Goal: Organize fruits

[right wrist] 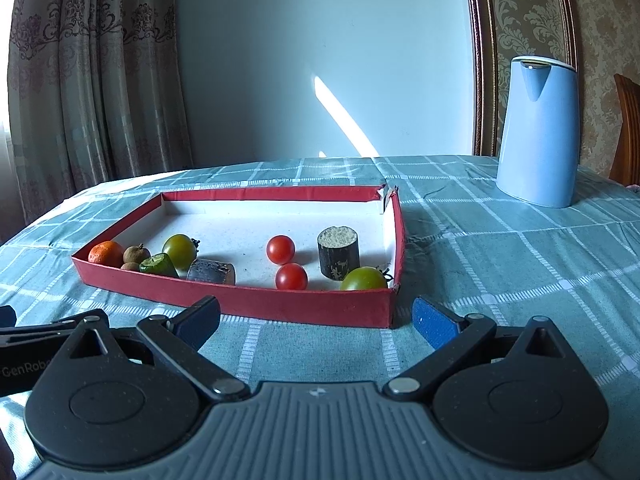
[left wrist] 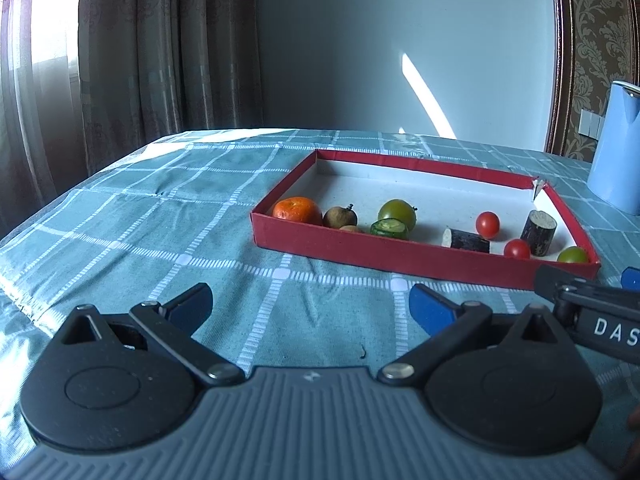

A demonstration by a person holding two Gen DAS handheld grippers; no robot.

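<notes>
Left wrist view: a table under a teal checked cloth (left wrist: 132, 216) fills the middle and lower frame, curtains (left wrist: 152, 48) hang at upper left, and a pale blue jug (left wrist: 616, 148) stands at the right edge. Right of centre lies a shallow red tray (left wrist: 400, 258) with a white floor. Inside, from its left end: an orange mandarin (left wrist: 297, 210), a brown longan (left wrist: 339, 217), a green tomato (left wrist: 397, 213) with a cut green piece (left wrist: 388, 228) just in front, a dark cane piece lying down (left wrist: 468, 240), two red cherry tomatoes (left wrist: 487, 225), an upright dark cane piece (left wrist: 538, 232), and a second green tomato (left wrist: 573, 255) in the near right corner.

At the bottom, the left gripper (left wrist: 310, 304) is spread wide over bare cloth, holding nothing.

From the right wrist view, the right gripper (right wrist: 316, 320) is likewise spread and empty, just short of the tray's near wall.
</notes>
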